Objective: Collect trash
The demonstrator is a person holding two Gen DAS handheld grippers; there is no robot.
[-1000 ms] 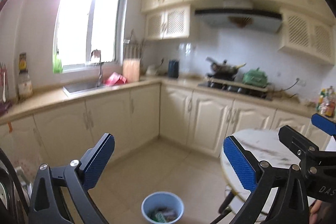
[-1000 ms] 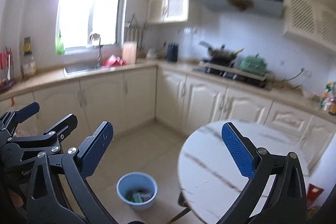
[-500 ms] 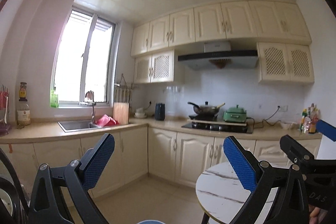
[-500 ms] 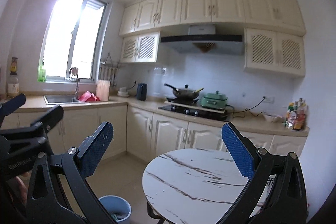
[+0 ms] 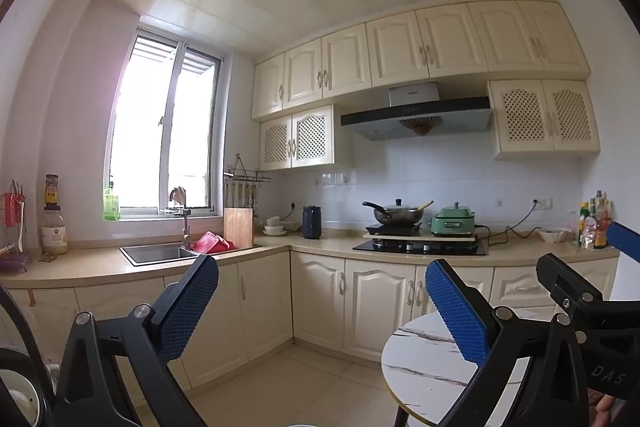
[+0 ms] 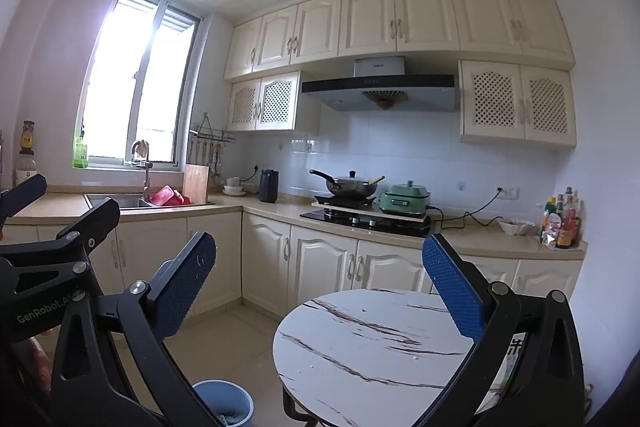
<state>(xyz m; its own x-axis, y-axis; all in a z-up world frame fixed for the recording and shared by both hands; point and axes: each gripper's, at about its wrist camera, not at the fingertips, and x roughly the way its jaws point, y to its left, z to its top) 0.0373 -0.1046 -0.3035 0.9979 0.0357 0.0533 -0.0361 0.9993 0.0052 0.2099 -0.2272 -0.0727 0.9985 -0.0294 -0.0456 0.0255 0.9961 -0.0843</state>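
1. You hold both tools level, facing the kitchen rather than any work; the left gripper (image 5: 320, 311) and right gripper (image 6: 318, 291) have their fingers spread wide, holding nothing.
2. The blue bin (image 6: 224, 401) sits on the floor beside the round table (image 6: 372, 339), handy for drops.
3. The tabletop looks bare; only specks show, so the task seems about finished.

Blue bin (image 6: 224, 405) cut by bottom edge in right wrist view, left finger hiding its near side, contents too small to tell; only sliver of rim in left wrist view; round marble table (image 6: 376, 339) partly behind right gripper (image 6: 320, 291) finger; condiment bottles (image 6: 562, 219) labels unreadable; hand at lower left mostly hidden.
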